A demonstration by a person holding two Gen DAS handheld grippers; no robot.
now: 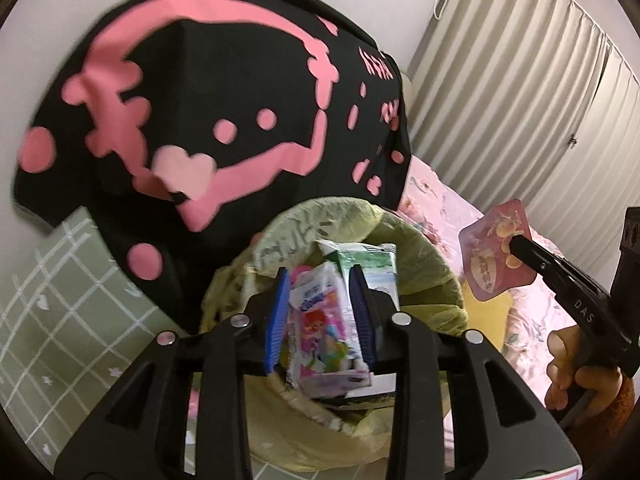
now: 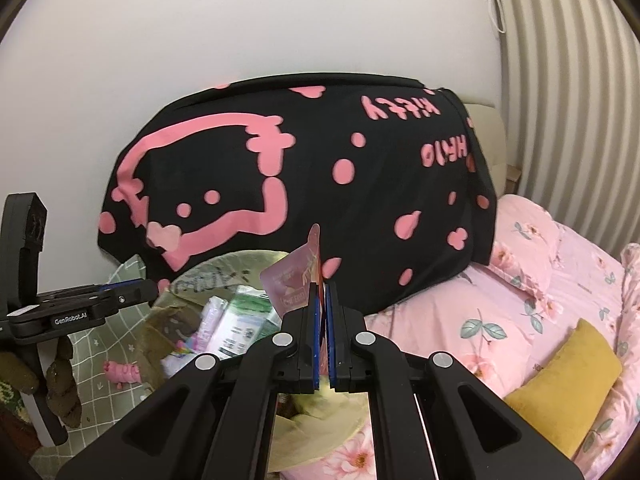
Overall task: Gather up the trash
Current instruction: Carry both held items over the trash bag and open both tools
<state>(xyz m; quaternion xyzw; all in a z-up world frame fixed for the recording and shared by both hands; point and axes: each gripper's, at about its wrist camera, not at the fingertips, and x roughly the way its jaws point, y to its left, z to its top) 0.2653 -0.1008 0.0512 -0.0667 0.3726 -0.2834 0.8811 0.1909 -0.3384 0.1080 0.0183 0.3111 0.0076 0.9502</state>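
The left tool (image 1: pixel 320 312) hangs directly over the mouth of the trash bag (image 1: pixel 432 264), its blue pads (image 1: pixel 280 320) standing apart with a pink cartoon-printed packet (image 1: pixel 320 332) between them; the packet looks loose rather than pinched, which fits a release straight into the bag, though whether a pad touches it I cannot tell. Below it lies a green-and-white carton (image 1: pixel 372 268) already among the rubbish, so the bag is the collection point. The right tool (image 2: pixel 323 292) is clamped on a thin pink peach-printed pouch (image 2: pixel 298 280), gripped by one edge so that it stands upright, and waits just beside the bag's rim, probably for its turn. Behind the bag a black-and-pink blanket (image 2: pixel 360 200) drapes against the wall; the pink floral bed (image 2: pixel 520 300) carries a mustard cushion (image 2: pixel 568 384).
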